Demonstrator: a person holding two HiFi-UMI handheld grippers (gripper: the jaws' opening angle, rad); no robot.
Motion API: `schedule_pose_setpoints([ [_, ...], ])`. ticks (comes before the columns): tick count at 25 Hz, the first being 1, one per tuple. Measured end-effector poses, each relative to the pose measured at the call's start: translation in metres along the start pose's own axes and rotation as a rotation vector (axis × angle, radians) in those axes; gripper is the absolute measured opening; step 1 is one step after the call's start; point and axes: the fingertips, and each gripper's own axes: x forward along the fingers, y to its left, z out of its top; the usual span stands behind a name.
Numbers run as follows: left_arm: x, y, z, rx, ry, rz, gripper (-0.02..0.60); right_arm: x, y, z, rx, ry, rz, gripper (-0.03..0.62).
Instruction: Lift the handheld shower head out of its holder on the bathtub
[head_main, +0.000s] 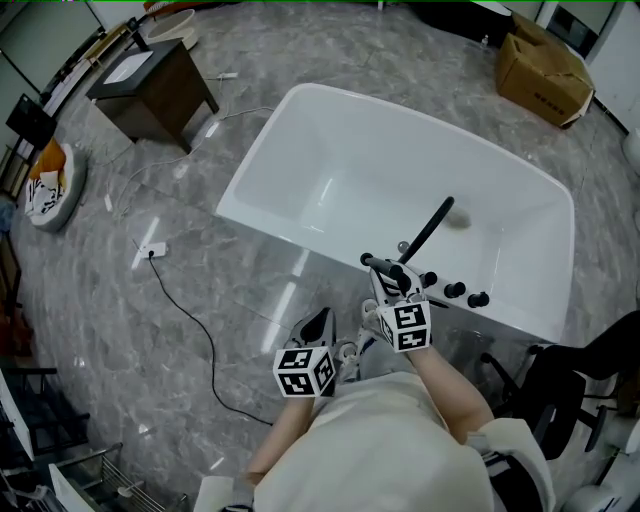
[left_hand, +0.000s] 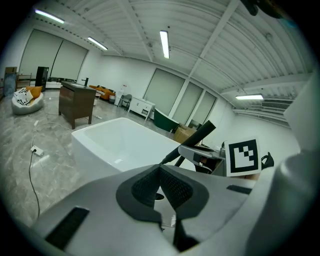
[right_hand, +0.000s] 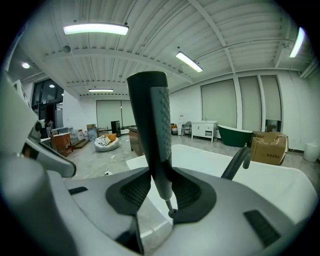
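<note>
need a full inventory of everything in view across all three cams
bathtub: 1, white, centre of floor
tap spout: 1, black, slanting over the tub from its near rim
knobs: 3, black, row on the near rim
shower head: 1, dark grey, upright between the right gripper's jaws
cabinet: 1, dark brown, upper left
cardboard box: 1, brown, upper right
cushion: 1, white and orange, left edge
cable: 1, black, on floor left of tub
chair: 1, black, lower right, cut off
green tub: 1, far wall
left gripper: grey, jaws together, empty
right gripper: grey, closed on the shower head
</note>
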Motion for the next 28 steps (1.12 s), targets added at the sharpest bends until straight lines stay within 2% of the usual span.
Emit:
schedule_pose_setpoints([
  [28,-0.018,-0.028,0.039,0.101,-0.117,-0.013,0.020,-0.122,0.002,0.146,-0.016,-0.352,0.115,0.137],
])
